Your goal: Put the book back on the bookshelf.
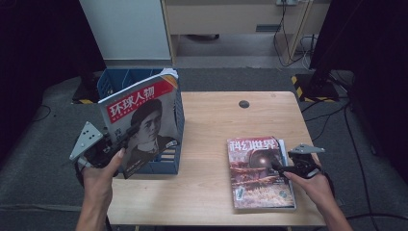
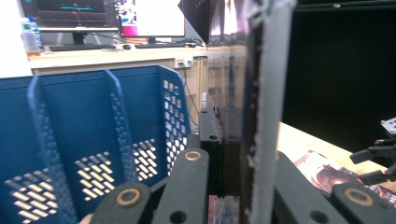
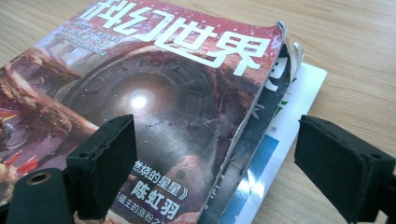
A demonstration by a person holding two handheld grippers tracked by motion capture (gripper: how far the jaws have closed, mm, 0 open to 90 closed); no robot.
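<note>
My left gripper (image 1: 126,137) is shut on the lower edge of a magazine with a red banner and a black-and-white portrait cover (image 1: 142,120). It holds the magazine upright, tilted, over the front of the blue file rack (image 1: 110,82). In the left gripper view the magazine's edge (image 2: 266,93) stands clamped in my left gripper (image 2: 243,163), with the rack (image 2: 93,130) just left of it. My right gripper (image 1: 279,166) is open, low over a red science-fiction magazine (image 1: 257,171) lying flat on the table. Its pads (image 3: 112,154) straddle that magazine's curled right edge (image 3: 154,93), and a white and blue magazine (image 3: 285,121) lies underneath.
The wooden table (image 1: 211,120) has a round cable hole (image 1: 244,104) near its far edge. The blue rack stands at the table's left edge with slotted dividers. Dark stands and cables are on the floor beyond and to the right.
</note>
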